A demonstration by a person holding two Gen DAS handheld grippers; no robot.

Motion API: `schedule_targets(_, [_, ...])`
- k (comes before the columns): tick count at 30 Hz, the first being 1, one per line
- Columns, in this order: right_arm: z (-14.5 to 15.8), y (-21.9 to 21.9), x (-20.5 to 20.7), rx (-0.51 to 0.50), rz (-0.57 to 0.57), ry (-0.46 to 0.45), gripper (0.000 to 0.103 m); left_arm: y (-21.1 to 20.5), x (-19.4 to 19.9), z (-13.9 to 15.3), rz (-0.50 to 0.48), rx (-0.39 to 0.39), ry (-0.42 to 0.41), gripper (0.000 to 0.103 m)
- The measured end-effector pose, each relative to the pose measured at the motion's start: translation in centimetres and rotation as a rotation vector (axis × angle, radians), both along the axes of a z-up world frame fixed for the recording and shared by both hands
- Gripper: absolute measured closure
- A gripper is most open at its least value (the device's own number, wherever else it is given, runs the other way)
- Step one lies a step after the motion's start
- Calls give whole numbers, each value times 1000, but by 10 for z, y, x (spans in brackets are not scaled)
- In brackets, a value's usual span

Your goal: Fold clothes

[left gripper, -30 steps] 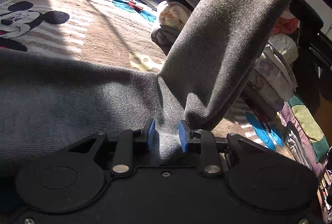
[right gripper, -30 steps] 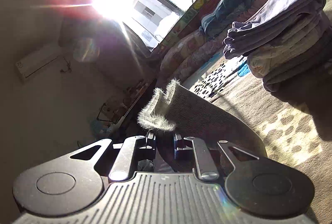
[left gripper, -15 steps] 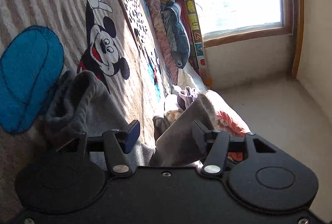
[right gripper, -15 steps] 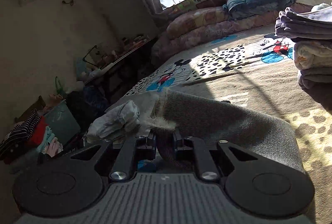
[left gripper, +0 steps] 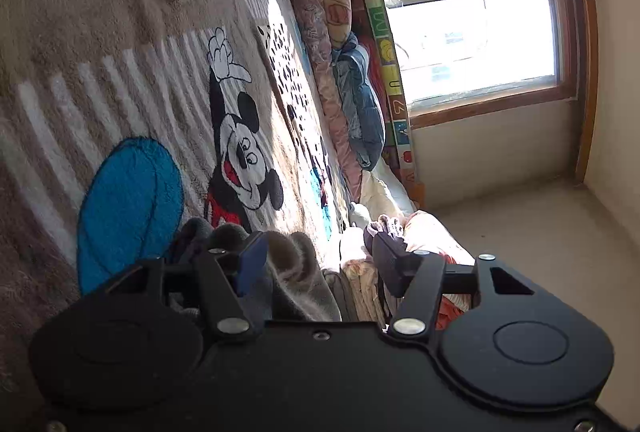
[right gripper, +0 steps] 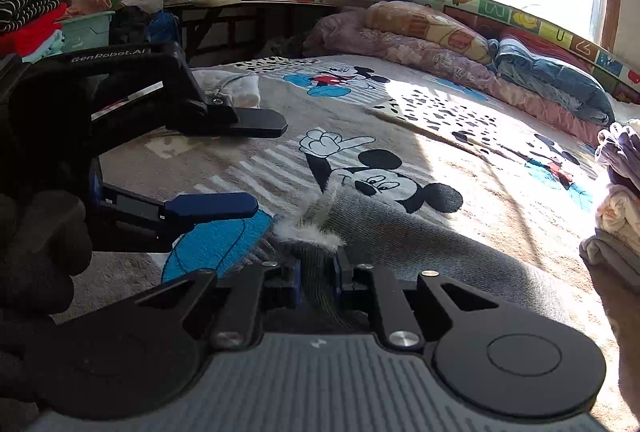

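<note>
Grey knit garment lies on the bed beside the folded pile; your right tool pinches its fuzzy edge to anchor it, while your left tool gapes wide, empty (ready to regrip).

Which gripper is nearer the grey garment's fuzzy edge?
Right. The right gripper is shut on the grey garment just below that edge; the left gripper hangs open beside it.

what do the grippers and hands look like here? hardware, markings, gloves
Both grippers are black plastic with silver screws and blue finger pads. Left gripper carries white "GenRobot.AI" lettering, seen from the right wrist. Right gripper has a grey ribbed top plate. The hand wears a black glove.
</note>
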State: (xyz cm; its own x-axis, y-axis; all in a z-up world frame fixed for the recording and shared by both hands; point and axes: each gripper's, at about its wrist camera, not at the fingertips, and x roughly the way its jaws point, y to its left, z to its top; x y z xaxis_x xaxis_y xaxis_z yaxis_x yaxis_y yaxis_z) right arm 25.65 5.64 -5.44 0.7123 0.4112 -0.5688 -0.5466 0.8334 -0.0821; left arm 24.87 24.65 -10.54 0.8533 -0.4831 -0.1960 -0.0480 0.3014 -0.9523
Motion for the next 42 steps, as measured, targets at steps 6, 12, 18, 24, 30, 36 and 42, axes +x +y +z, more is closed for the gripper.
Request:
schedule_targets(6, [-7,26,-13,-117,11,-66,87,1,-6,6,15,77,-23,46])
schedule_targets(12, [-31,27,-8,-39,-5,-11,83,-3,-5,13,-13,136,-88,46])
schedule_targets(18, [-15,11,-39,66,58,-122,59,-10,-4,20,-25,201,-133,46])
schedule_targets(24, [12,-46,-68,165,52,-163,61,-26,-7,32,-41,341,-193,46])
schedule_targets(30, [12,-156,-12,278,-251,-141,70,-87,-7,49,-145,753,-294,56])
schedule_targets(36, [-9,-175,39,272,-185,-71,70,-125,6,29,-219,1036,-268,58])
schedule_targets(42, [-60,-141,37,113,-1,29,70,-142,20,-6,-311,1297,-111,60])
